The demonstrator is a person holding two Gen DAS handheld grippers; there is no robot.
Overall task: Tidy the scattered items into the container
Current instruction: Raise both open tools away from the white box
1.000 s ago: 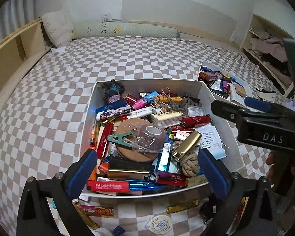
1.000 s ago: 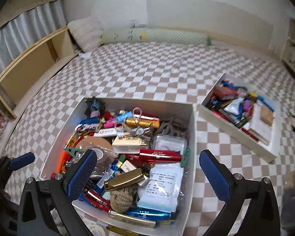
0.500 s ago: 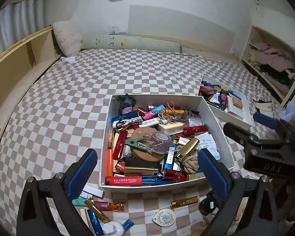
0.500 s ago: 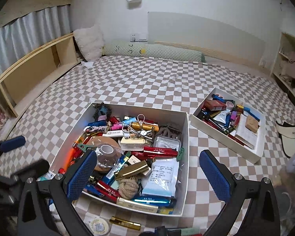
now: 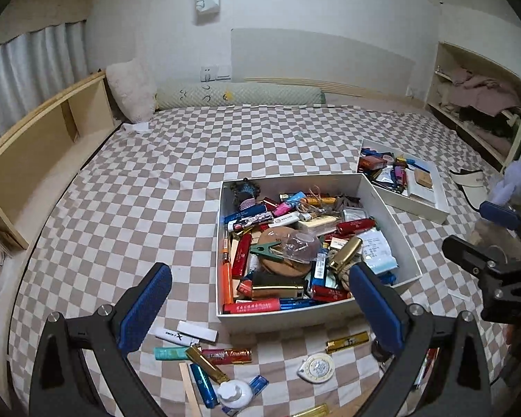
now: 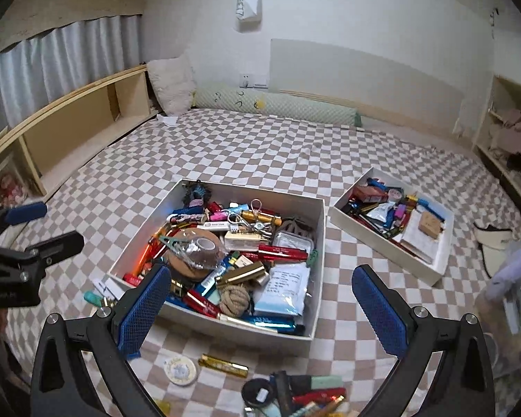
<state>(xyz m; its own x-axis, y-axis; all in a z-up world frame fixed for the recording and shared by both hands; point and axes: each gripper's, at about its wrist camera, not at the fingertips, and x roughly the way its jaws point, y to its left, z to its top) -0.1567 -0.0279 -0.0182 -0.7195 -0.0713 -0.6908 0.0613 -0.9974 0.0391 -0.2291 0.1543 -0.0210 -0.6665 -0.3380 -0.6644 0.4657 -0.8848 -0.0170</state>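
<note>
A large white box, full of lighters, pens, a rope knot and a tape roll, sits on the checkered bed. Scattered items lie in front of it: a gold bar, a round white tape measure, a white stick, a red bar, blue lighters. My left gripper is open and empty above these items. My right gripper is open and empty above the box's near edge; it also shows in the left wrist view.
A smaller white tray with more small items lies to the right of the box. A white cap lies at the bed's right edge. Wooden shelves run along the left, and pillows lie at the far end.
Both grippers have pulled back and up from the box, so more of the bed and the scattered items in front of the box are in view. Both stay open.
</note>
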